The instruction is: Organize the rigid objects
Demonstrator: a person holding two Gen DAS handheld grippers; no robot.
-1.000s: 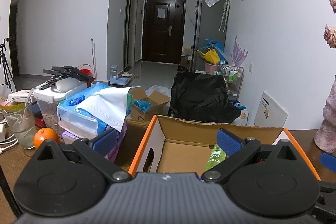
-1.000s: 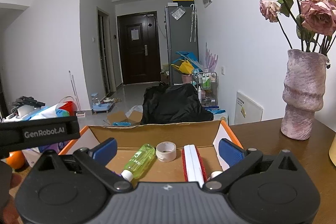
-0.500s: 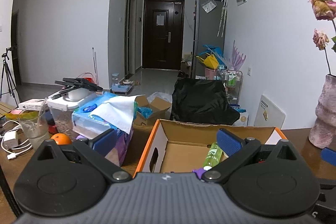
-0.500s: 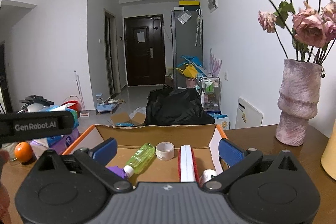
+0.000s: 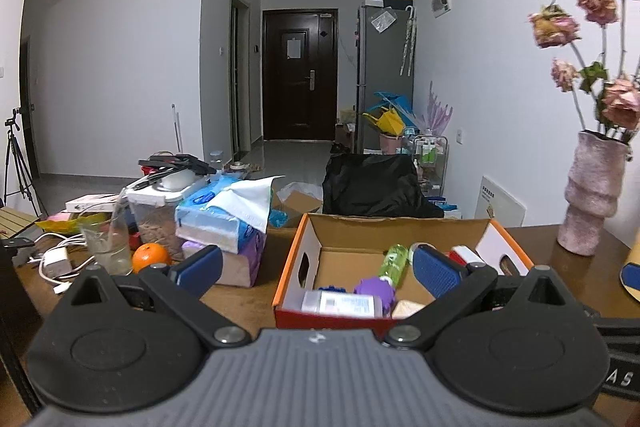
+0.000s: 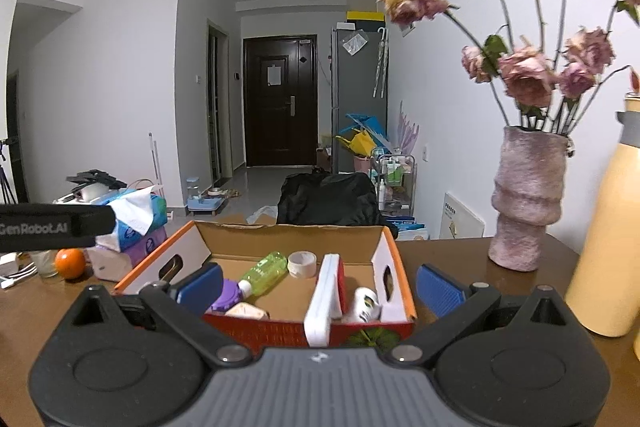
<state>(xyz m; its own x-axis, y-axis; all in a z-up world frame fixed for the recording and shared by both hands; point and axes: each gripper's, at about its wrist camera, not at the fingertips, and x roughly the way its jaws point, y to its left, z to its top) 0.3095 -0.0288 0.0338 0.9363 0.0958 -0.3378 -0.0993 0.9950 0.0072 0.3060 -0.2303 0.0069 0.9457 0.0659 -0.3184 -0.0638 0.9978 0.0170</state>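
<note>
L gripper [image 5: 316, 269]: tongs spread wide, nothing between; held before near-left corner of the box.
Orange [image 5: 150, 255]: on table, well L of box, beside a glass [image 5: 105, 245].
Tissue packs [image 5: 224, 223]: stacked just L of box; bare table strip between them & box's L wall.
Box [image 6: 192, 247]: open cardboard, orange edges, red near wall, on wood table [image 6: 460, 259]; top open, flaps up at far side; hand-hole in L & R walls.
Flat bottle [image 5: 340, 303]: lies inside box against near wall, long axis L–R, label up.
Purple cap [image 6: 226, 297]: inside box, near-L part, touching neck of green bottle.
Green bottle [image 6: 266, 269]: lies on box floor, long axis diagonal, white neck toward near-L, base toward far wall.
Tape roll [image 6: 302, 264]: in box by far wall, just R of green bottle's base; lying flat as far as can tell.
White-red block [image 6: 324, 297]: stands on edge in box, long axis near–far, near end at near wall.
Small white bottle [image 6: 364, 303]: in box between block & R wall, on its side.
R gripper [image 6: 318, 287]: tongs apart, empty; held before box's near wall.
Vase [image 6: 524, 199]: upright on table, R of box; open table between.
Yellow flask [image 6: 608, 227]: upright, far R of box, near R gripper's R finger [image 6: 438, 289].
</note>
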